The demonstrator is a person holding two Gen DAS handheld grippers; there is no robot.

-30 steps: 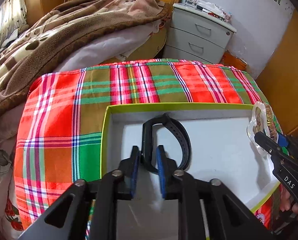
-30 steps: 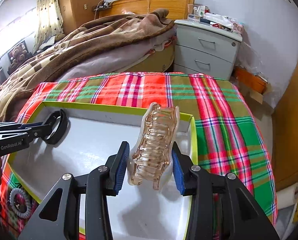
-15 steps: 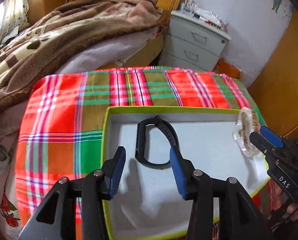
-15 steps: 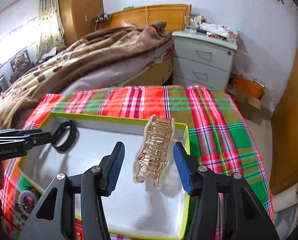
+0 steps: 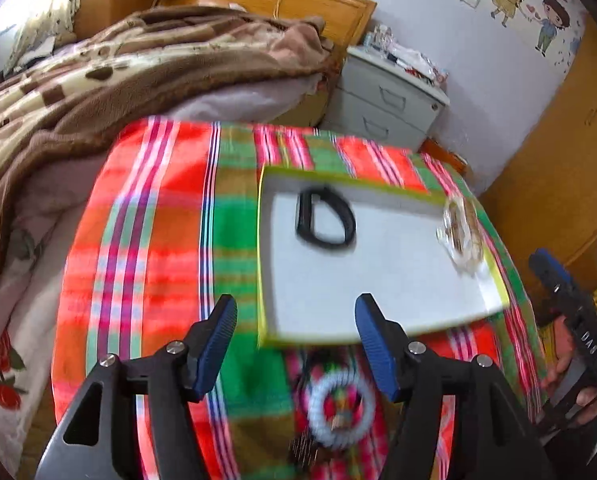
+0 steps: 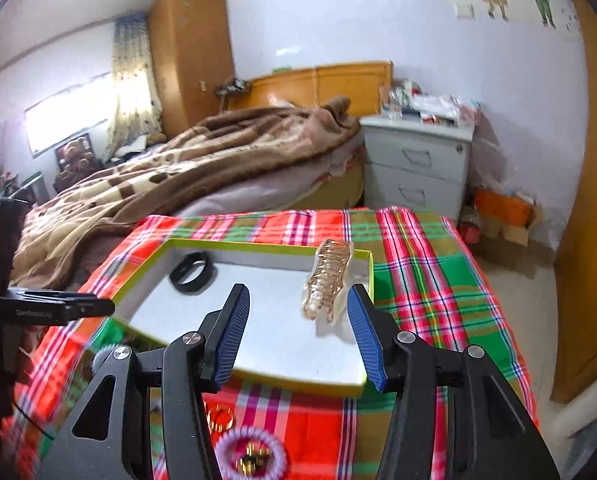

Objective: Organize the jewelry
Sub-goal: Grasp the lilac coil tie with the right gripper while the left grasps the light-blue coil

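Jewelry sorting sits between two placements, as we judge it: both grippers are empty and two pieces already lie in the tray.

At the left, our left gripper (image 5: 296, 336) hangs above the near left corner of the tray, its jaws wide apart and holding nothing. Beneath it, on the plaid-covered surface (image 5: 138, 248), lies a pale coiled hair tie (image 5: 340, 404) with a small dark and gold trinket inside its ring. It rests near the tray's front edge but outside it. The picture is blurred there, so we cannot name the trinket.

The green-rimmed tray (image 5: 260, 248) has a white floor. In its far left part lies a black wristband (image 5: 324, 222), a closed loop that looks flexible and rubbery. At the far right, against the right wall, lies a clear hair claw (image 6: 328, 284) with golden teeth. It looks like hard, glossy plastic, and it tips slightly toward the near side.

At the right, our right gripper (image 6: 298, 334) hangs over the tray's near edge, jaws wide and empty, the claw just beyond the right jaw.

In the right wrist view a small gold ring-like piece (image 6: 218, 418) lies on the cloth, just left of the hair tie.

The next move, we think, calls for lowering one gripper over the hair tie and closing on its rim, avoiding the trinket.
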